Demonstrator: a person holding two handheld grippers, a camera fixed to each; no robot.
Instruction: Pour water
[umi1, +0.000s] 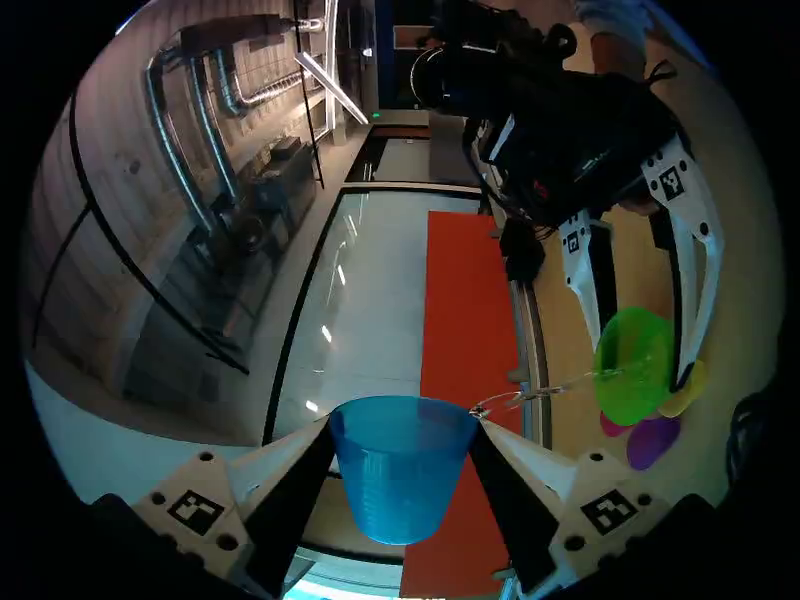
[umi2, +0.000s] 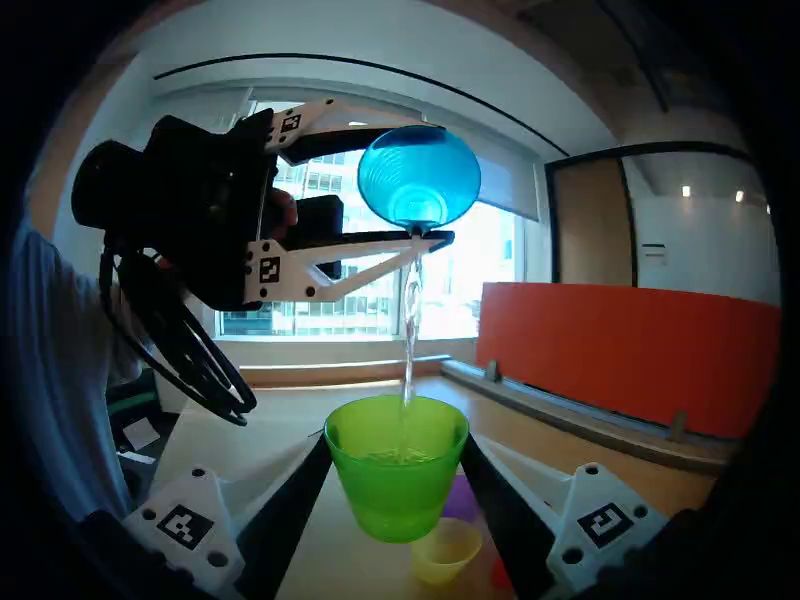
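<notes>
My left gripper (umi1: 403, 470) is shut on a blue plastic cup (umi1: 403, 465), held tipped on its side. In the right gripper view that blue cup (umi2: 418, 180) hangs high with its mouth facing the camera, and a thin stream of water (umi2: 409, 330) falls from its rim. The stream lands in an upright green cup (umi2: 396, 478), on which my right gripper (umi2: 397, 480) is shut. In the left gripper view the green cup (umi1: 634, 365) sits at the right between the right gripper's white fingers (umi1: 700, 240), with the water (umi1: 540, 392) arcing toward it.
Beneath the green cup lie a yellow cup (umi2: 446, 550) and a purple cup (umi2: 461, 497) on the wooden table (umi2: 620, 460). An orange divider panel (umi2: 630, 350) runs along the table's far side. A person's sleeve (umi2: 50, 380) is at the left. Windows (umi2: 350, 300) are behind.
</notes>
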